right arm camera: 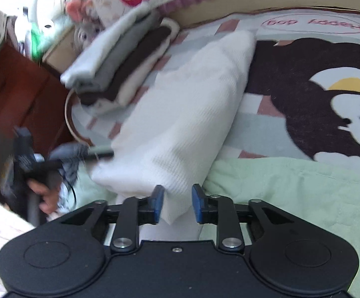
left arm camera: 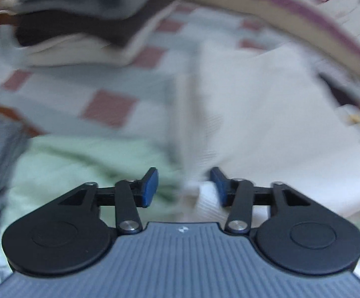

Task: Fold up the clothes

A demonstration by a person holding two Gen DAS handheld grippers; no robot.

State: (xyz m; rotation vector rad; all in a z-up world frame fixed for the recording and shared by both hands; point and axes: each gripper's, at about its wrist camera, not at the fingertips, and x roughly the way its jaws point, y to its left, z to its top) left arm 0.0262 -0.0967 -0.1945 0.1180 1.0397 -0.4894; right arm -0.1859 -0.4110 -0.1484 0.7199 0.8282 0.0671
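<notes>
A white ribbed garment (right arm camera: pixel 180 114) lies lengthwise on the bed, partly folded; in the blurred left wrist view it fills the right side (left arm camera: pixel 266 124). My right gripper (right arm camera: pixel 178 203) is open at its near end, and a corner of the white cloth sits between the blue pads (right arm camera: pixel 158 203) without being pinched. My left gripper (left arm camera: pixel 183 187) is open too, with a bit of white cloth by its right pad (left arm camera: pixel 217 186). It also shows in the right wrist view as the blurred left gripper (right arm camera: pixel 55 164), held by a hand (right arm camera: pixel 43 196), at the garment's left edge.
A stack of folded clothes (right arm camera: pixel 120 57) in white, grey, brown and cream sits at the far left of the bed (left arm camera: pixel 80 24). A pale green cloth (right arm camera: pixel 291 186) lies under the near end. The checked bedsheet (right arm camera: pixel 316 87) carries a brown cartoon dog. Red-brown wooden furniture (right arm camera: pixel 18 87) stands at left.
</notes>
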